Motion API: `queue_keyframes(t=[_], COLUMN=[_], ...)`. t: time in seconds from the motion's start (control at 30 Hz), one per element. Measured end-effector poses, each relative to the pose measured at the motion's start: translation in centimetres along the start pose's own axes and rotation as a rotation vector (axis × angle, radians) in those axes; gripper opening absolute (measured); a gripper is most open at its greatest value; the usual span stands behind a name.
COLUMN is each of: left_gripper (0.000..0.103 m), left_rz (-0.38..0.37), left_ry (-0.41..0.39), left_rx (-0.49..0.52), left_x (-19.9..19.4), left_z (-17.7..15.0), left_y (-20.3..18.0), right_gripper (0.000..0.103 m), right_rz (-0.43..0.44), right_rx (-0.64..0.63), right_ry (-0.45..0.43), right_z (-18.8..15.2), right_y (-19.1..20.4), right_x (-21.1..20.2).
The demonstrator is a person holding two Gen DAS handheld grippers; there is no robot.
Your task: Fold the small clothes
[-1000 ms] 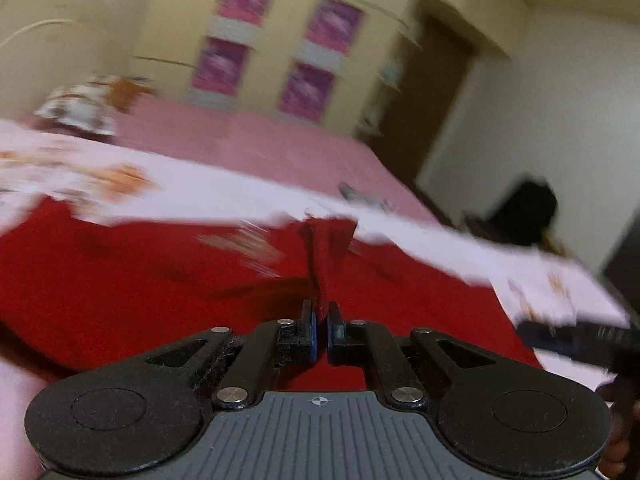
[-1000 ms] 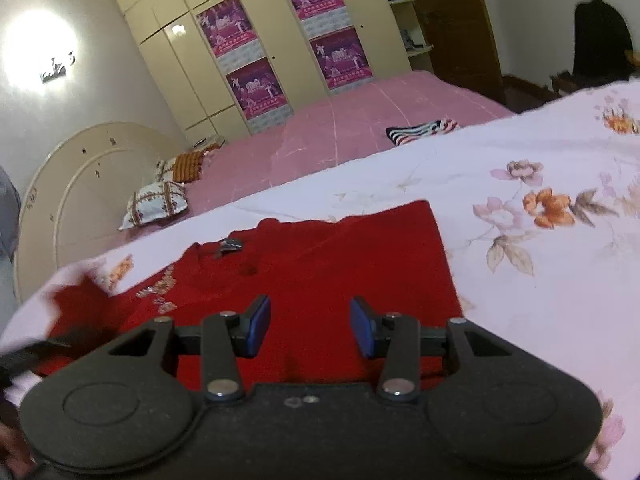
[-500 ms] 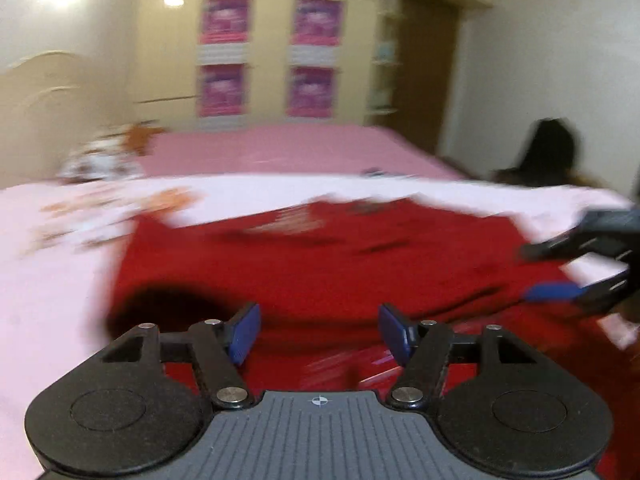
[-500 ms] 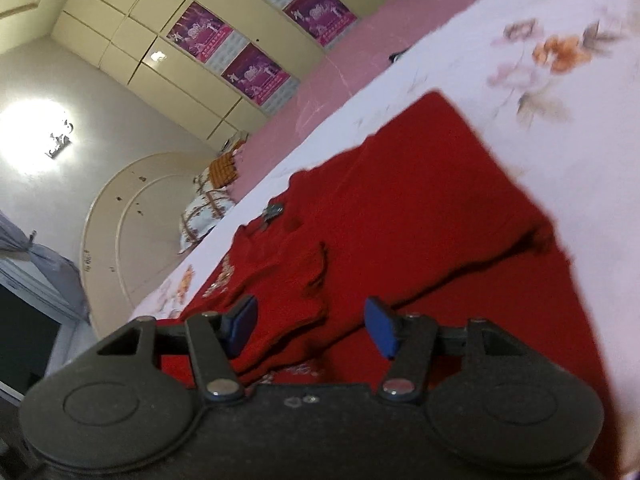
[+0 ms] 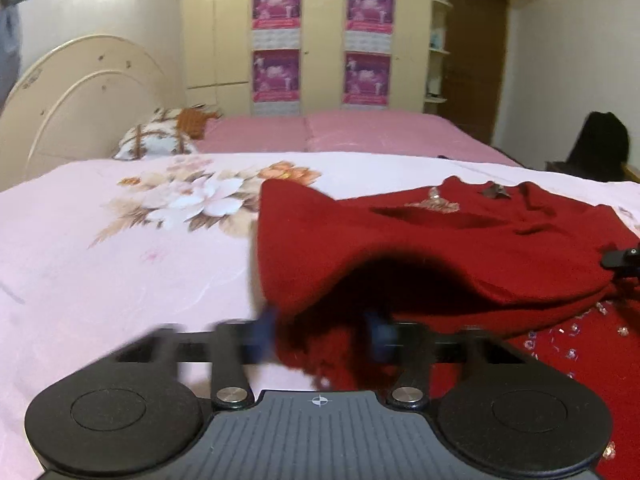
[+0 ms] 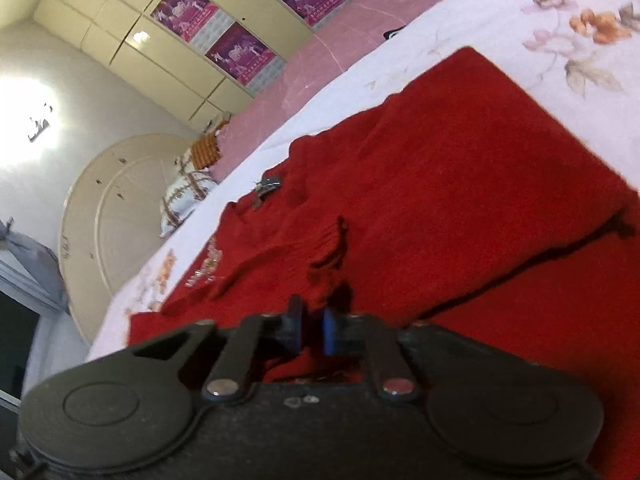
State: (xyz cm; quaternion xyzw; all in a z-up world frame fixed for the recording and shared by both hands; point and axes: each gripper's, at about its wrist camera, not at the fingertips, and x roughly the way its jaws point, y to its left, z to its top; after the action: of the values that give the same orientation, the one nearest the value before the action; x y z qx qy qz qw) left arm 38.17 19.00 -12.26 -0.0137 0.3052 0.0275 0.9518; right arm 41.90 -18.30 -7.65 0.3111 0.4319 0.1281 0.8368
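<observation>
A red knit sweater (image 5: 420,240) with beaded trim lies on the floral bedsheet (image 5: 120,248), its sleeves folded over the body. My left gripper (image 5: 324,332) is open, blurred by motion, its jaws on either side of the sweater's left folded edge. My right gripper (image 6: 311,330) has its jaws nearly together on red cloth of the sweater (image 6: 460,184), low at its near edge. Part of the right gripper (image 5: 624,258) shows at the right edge of the left wrist view.
The pink bed (image 5: 352,132) extends behind, with a patterned pillow (image 5: 156,140) at the cream headboard (image 5: 80,96). A cream wardrobe with purple posters (image 5: 320,40) stands at the back. A dark chair (image 5: 600,148) is at the right.
My left gripper let go of the sleeve, opened, and moved down to the sweater's left edge. My right gripper dropped low and closed on the sweater's cloth.
</observation>
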Motion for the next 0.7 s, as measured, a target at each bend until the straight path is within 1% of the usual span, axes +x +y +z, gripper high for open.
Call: queue_keyframes(t=[0.03, 0.07, 0.13, 0.23, 0.3, 0.4, 0.5, 0.57, 0.6, 0.63, 0.7], left_gripper=[0.012, 0.009, 0.009, 0.007, 0.006, 0.007, 0.007, 0.013, 0.021, 0.024, 0.025], left_rz=[-0.011, -0.024, -0.012, -0.001, -0.001, -0.018, -0.011, -0.004, -0.008, -0.020, -0.037], left_ry=[-0.003, -0.013, -0.026, -0.041, -0.037, -0.016, 0.009, 0.014, 0.019, 0.025, 0.039], left_rx=[-0.014, -0.024, -0.017, -0.045, -0.040, -0.004, 0.014, 0.046, 0.054, 0.051, 0.023], left_x=[-0.3, -0.5, -1.1, -2.0, -2.4, -2.2, -1.6, -2.0, -2.3, -2.7, -3.7], left_z=[0.2, 0.3, 0.3, -0.5, -0.9, -1.4, -1.3, -1.1, -1.1, -1.2, -1.5], left_y=[-0.2, -0.2, -0.6, -0.5, -0.7, -1.8, -2.6, -3.1, -3.0, -2.8, -1.8], right_gripper=[0.007, 0.007, 0.006, 0.005, 0.005, 0.005, 0.005, 0.005, 0.005, 0.005, 0.005], right_rz=[-0.001, -0.008, -0.025, -0.055, -0.076, -0.107, -0.131, -0.137, -0.144, -0.142, -0.142], right_rx=[-0.008, -0.020, -0.044, -0.088, -0.137, -0.184, -0.189, -0.193, -0.202, -0.205, -0.205], right_ry=[-0.004, -0.011, -0.037, -0.087, -0.139, -0.196, -0.197, -0.181, -0.175, -0.169, -0.162], right_z=[0.0, 0.0, 0.0, 0.3, 0.7, 1.8, 2.7, 2.8, 2.8, 2.7, 2.6], right_y=[0.0, 0.0, 0.1, 0.3, 0.4, 0.0, -1.0, -1.4, -1.4, -1.4, -1.5], right_x=[-0.2, -0.4, -0.9, -2.0, -3.5, -5.0, -5.2, -4.7, -4.6, -4.5, -4.3])
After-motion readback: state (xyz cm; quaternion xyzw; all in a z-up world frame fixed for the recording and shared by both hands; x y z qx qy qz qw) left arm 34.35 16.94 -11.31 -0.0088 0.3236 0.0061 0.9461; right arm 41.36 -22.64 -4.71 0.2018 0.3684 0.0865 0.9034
